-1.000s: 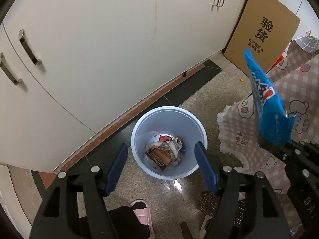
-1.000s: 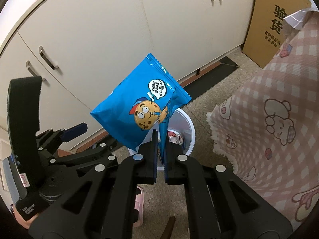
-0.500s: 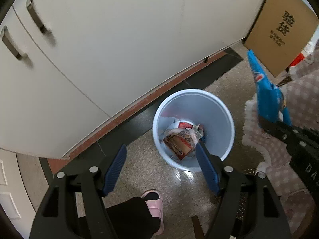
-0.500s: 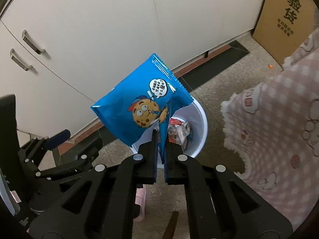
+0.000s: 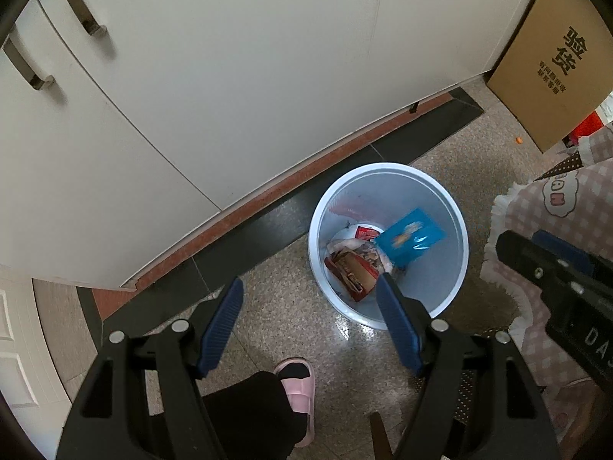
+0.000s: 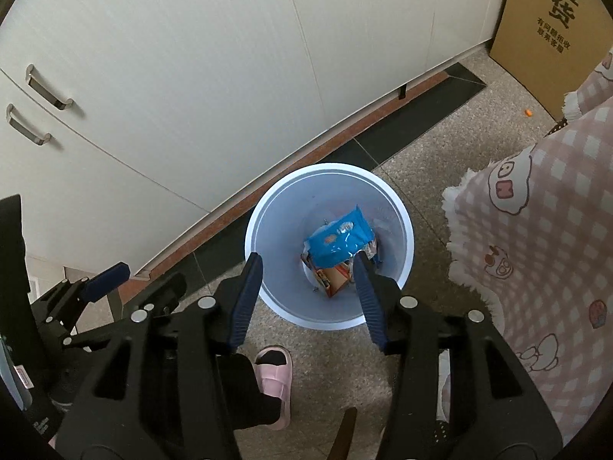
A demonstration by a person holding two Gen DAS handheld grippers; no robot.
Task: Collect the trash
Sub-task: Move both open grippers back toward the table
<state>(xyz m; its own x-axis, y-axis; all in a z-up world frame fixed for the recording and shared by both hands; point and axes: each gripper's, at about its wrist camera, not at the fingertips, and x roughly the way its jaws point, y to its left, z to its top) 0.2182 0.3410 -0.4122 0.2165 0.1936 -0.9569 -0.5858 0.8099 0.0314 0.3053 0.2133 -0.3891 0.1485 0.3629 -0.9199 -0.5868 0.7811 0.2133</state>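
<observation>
A pale blue trash bin [image 5: 456,268] [image 6: 276,199] stands on the speckled floor by the cabinets. Inside it lies a blue cookie packet [image 5: 412,238] [image 6: 339,239], blurred, on top of red and brown wrappers [image 5: 350,268] [image 6: 331,278]. My right gripper [image 6: 308,264] hovers above the bin, its jaws opening, nothing between them. My left gripper [image 5: 310,287] hangs open and empty over the bin's left edge. In the left wrist view the right gripper's body [image 5: 555,280] shows at the right.
White cabinet doors [image 5: 230,76] run along the back with a red-brown plinth. A cardboard box [image 5: 555,61] leans at the far right. A pink checked cloth [image 6: 544,237] hangs at the right. A person's foot in a pink slipper [image 5: 297,387] stands below the bin.
The right gripper's jaws opened and let go of the blue cookie packet, which dropped into the bin. Both grippers sank closer to the bin.
</observation>
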